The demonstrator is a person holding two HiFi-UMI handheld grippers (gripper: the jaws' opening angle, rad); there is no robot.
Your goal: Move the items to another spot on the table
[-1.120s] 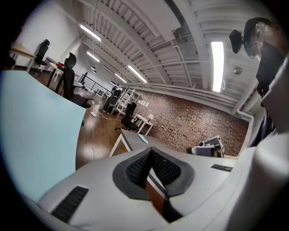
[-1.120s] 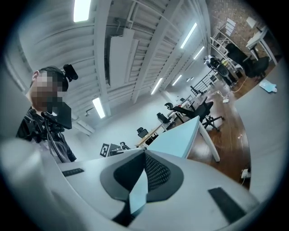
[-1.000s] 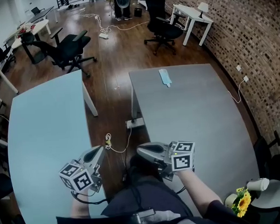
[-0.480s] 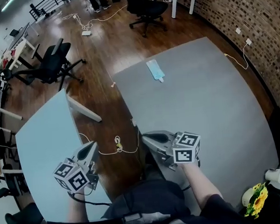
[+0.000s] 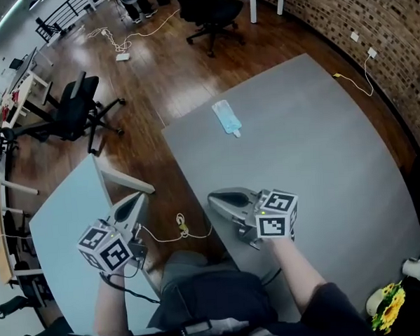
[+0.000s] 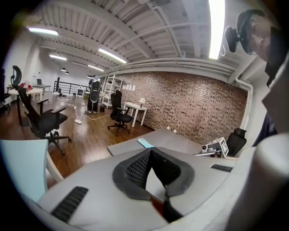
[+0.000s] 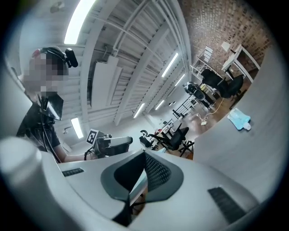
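Note:
A light blue flat pouch (image 5: 226, 118) lies near the far left edge of the grey table (image 5: 322, 165); it also shows in the left gripper view (image 6: 145, 143) and the right gripper view (image 7: 239, 119). My left gripper (image 5: 139, 198) hangs over the gap between the two tables, shut and empty, its tips (image 6: 150, 151) closed together. My right gripper (image 5: 212, 197) is over the grey table's near left edge, shut with nothing in it, tips (image 7: 144, 154) together. Both grippers are well short of the pouch.
A pale blue table (image 5: 66, 227) stands at the left. A white cup (image 5: 417, 267) and yellow flowers (image 5: 386, 305) sit at the grey table's near right corner. A cable (image 5: 353, 82) crosses its far right edge. Office chairs (image 5: 77, 111) and a floor cable (image 5: 181, 225) lie beyond.
The head view has swung, so the grey table and pouch now sit more central and closer. Both grippers, still shut, have shifted sideways along the tables' near edges.

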